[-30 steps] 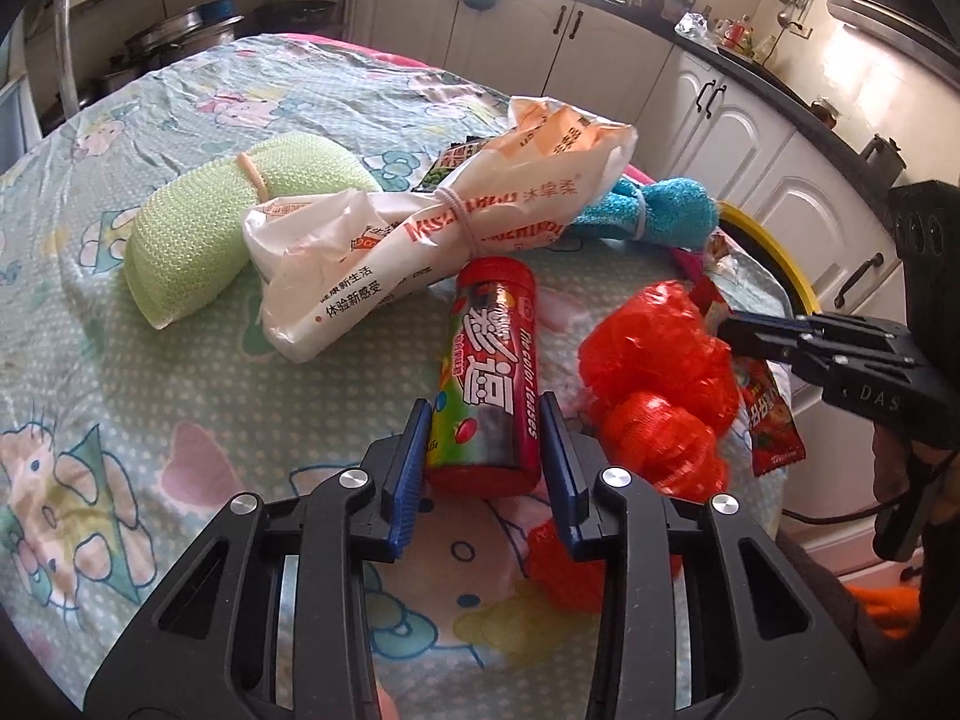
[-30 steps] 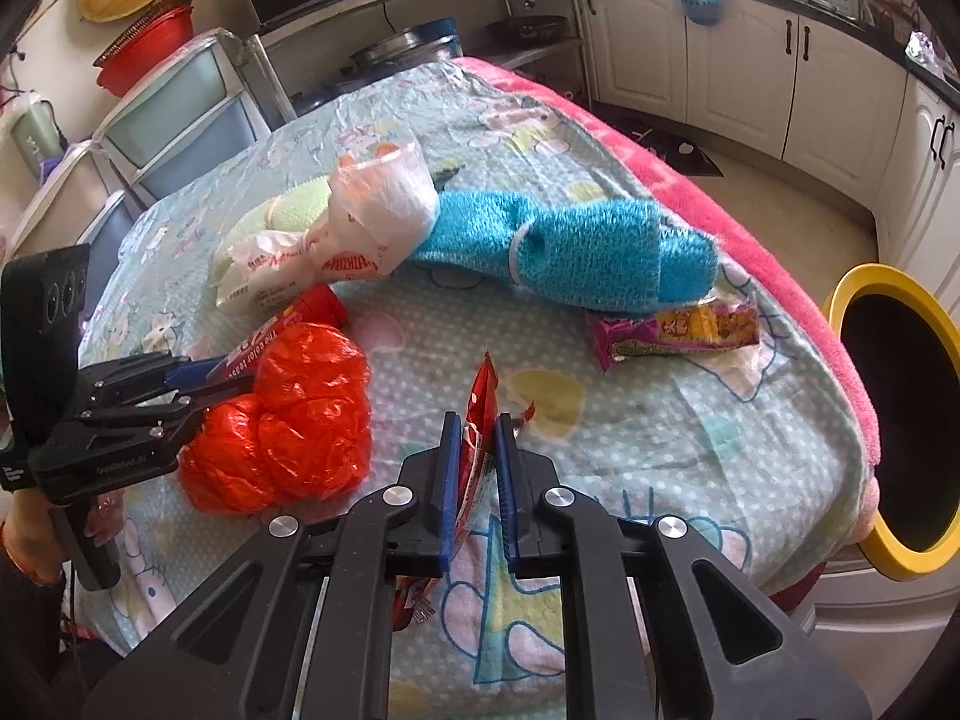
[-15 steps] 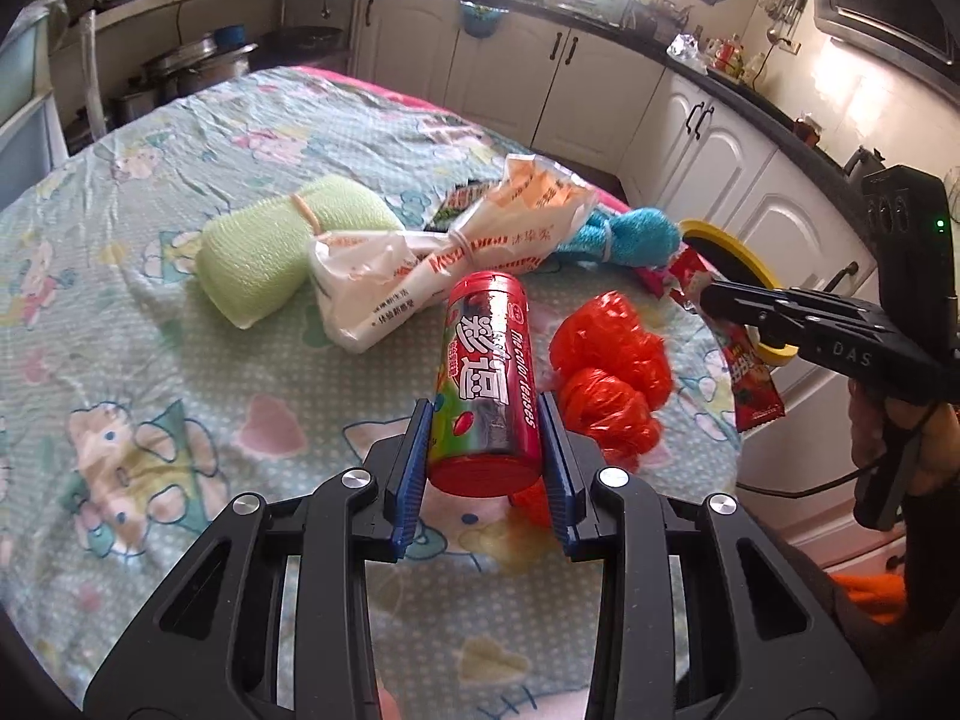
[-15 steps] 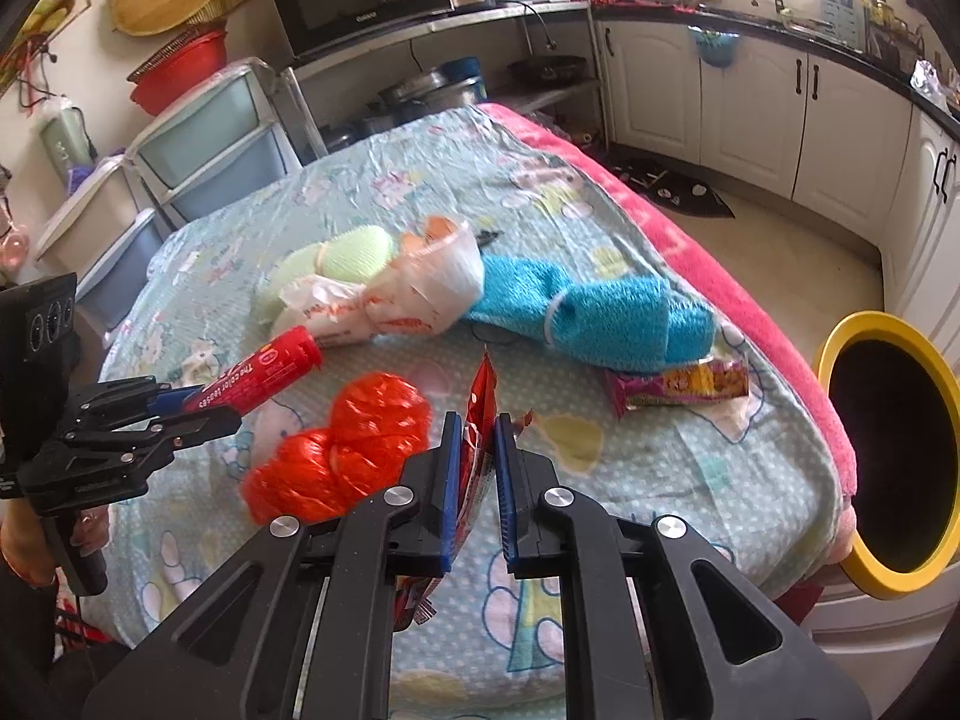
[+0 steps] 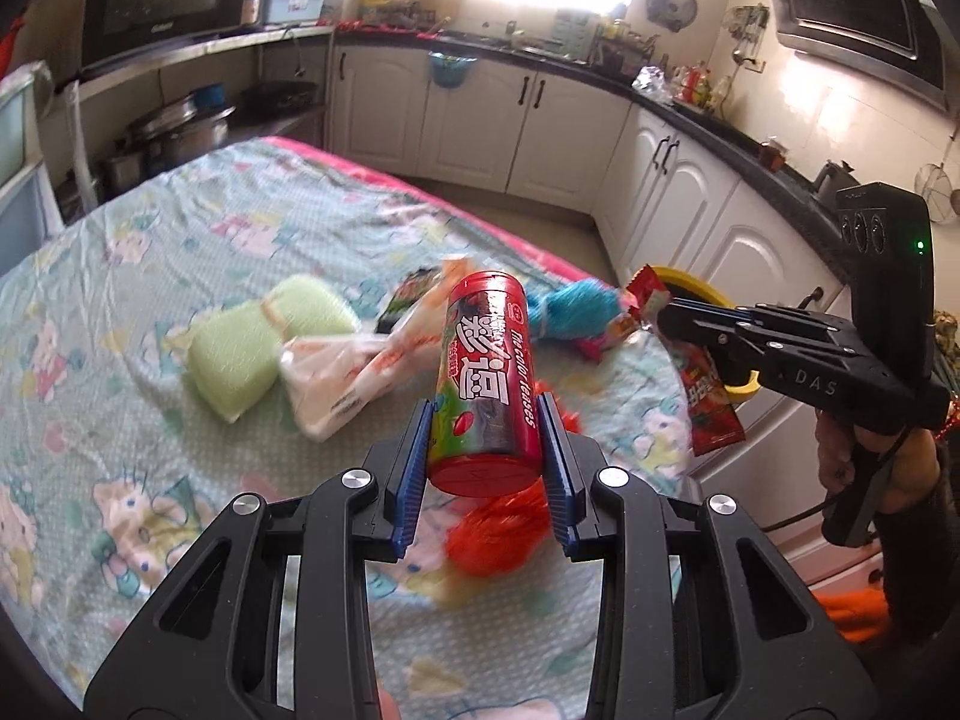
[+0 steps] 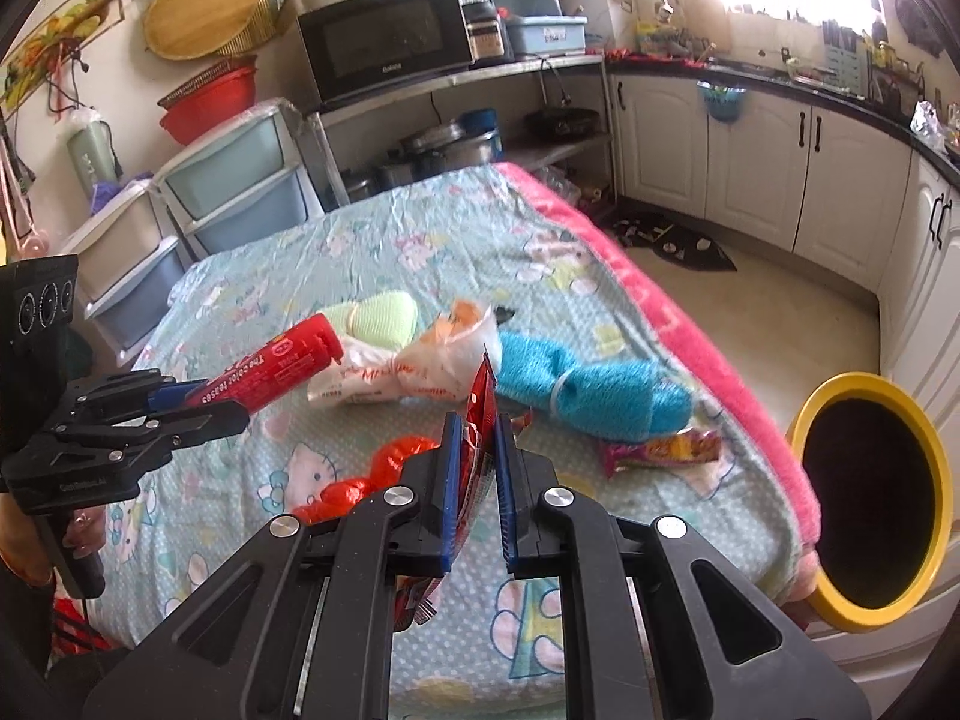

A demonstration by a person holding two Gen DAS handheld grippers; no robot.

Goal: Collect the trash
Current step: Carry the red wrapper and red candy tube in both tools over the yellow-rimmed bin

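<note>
Both grippers have come up off the table since the earlier pictures, and each brings its trash along. The table looks smaller and lower now.

In the left wrist view, the left gripper (image 5: pixel 487 468) sits low in the middle, squeezing a red can (image 5: pixel 485 381) by its sides. The can sticks up and leans a bit. At the right of that view, the right gripper (image 5: pixel 663 317) pinches a red wrapper (image 5: pixel 711 402) that hangs down. Behind it peeks the yellow bin (image 5: pixel 741 387).

To do this step well, I think each hand should keep its squeeze firm and carry its piece over to the bin, at the right edge of the right wrist view (image 6: pixel 936 480), then let go right above the hole.

More things lie on the table (image 6: pixel 384 240). Going left to right in the right wrist view: a green sponge (image 6: pixel 384 312), a white bag (image 6: pixel 420 372), a red bag (image 6: pixel 384 468) low down, a blue cloth (image 6: pixel 594 390), and a pink wrapper (image 6: pixel 660 450). The two grippers are close together, so they could bump.
</note>
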